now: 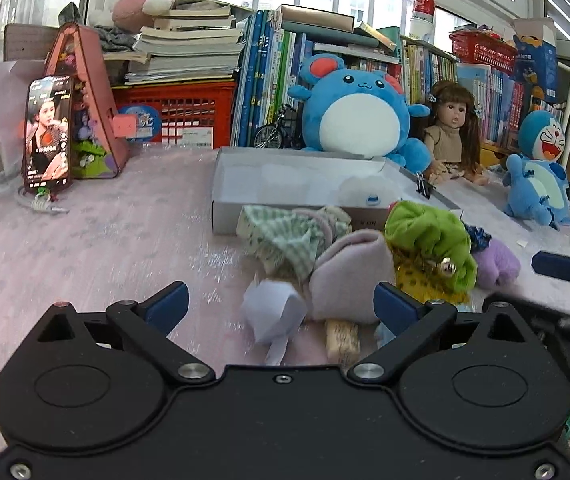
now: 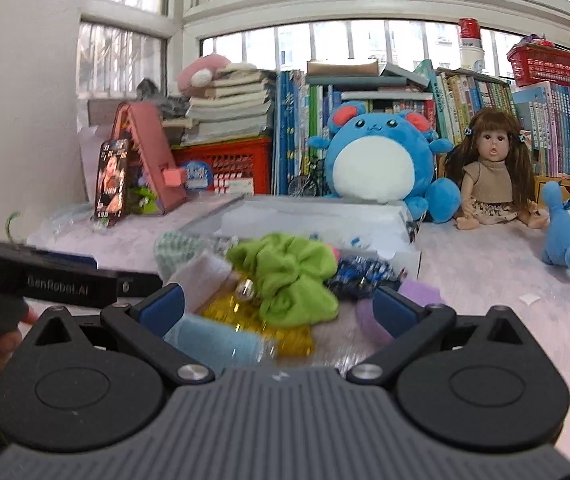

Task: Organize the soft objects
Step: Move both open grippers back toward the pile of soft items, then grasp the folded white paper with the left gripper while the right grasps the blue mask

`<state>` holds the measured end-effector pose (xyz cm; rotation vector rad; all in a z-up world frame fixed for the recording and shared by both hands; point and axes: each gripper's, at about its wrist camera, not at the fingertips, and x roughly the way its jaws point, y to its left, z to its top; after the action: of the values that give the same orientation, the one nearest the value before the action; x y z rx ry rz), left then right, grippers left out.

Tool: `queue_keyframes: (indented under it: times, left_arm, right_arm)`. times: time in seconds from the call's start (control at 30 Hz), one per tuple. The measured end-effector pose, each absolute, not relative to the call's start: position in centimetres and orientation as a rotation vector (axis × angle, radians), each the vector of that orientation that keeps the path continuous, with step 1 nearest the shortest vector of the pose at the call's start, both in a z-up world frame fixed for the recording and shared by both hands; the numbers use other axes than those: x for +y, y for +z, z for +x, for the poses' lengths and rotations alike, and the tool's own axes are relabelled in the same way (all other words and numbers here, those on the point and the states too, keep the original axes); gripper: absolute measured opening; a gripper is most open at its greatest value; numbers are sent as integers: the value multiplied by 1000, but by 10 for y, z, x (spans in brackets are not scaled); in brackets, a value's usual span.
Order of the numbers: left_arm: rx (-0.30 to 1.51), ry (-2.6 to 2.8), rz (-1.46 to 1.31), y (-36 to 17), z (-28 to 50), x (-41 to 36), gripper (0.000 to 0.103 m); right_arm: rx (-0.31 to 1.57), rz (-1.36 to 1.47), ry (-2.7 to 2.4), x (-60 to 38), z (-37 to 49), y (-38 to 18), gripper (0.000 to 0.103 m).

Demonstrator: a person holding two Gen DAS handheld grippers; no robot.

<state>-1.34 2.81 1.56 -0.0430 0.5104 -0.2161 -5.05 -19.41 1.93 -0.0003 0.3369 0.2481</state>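
A pile of soft items lies on the pink tablecloth before a white open box (image 1: 221,200). In the left wrist view I see a green checked cloth (image 1: 285,236), a pale pink cloth (image 1: 349,276), a lime green cloth (image 1: 429,236), a purple item (image 1: 497,264) and a white-lilac piece (image 1: 273,312). My left gripper (image 1: 281,308) is open just in front of the pile, holding nothing. My right gripper (image 2: 279,310) is open over the lime green cloth (image 2: 289,276), yellow fabric (image 2: 245,312) and a light blue roll (image 2: 213,340). A right fingertip (image 1: 561,268) shows at the left view's right edge.
Behind the box sit a blue plush (image 1: 361,112), a doll (image 1: 449,132) and a Doraemon plush (image 1: 537,168). A phone (image 1: 47,132) leans on a pink triangular case (image 1: 85,100) at left. Books and a red crate (image 1: 181,108) line the back. A binder clip (image 1: 425,188) is on the box.
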Motion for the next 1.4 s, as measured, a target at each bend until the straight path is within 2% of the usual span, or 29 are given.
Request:
queue_keyframes:
  times: [0.17,0.3,0.47,0.73,1.1,1.4]
  left_arm:
    - [525,-211,-44,5,-21,35,99]
    - [550,-216,-51,-1,-24,38,85]
    - [585,-201,-104,-4,-18,44,73]
    - [558,-176,-88,-1,-10,40,64]
    - [560,-190,-112,0,4,36,42]
    - [546,-196,-135,1,2,38,38]
  right_arm:
    - [392,-23,272,-183,-58,4,103]
    - [431,-8,274,-177,-56,-7,103]
    - [443,4,275,-169,-56,-13,103]
    - [442,31,273,-158,-56,-19,103]
    - [416,15,247,-134,-51,-21,103]
    - [441,35,209,-131,-46,-24,103]
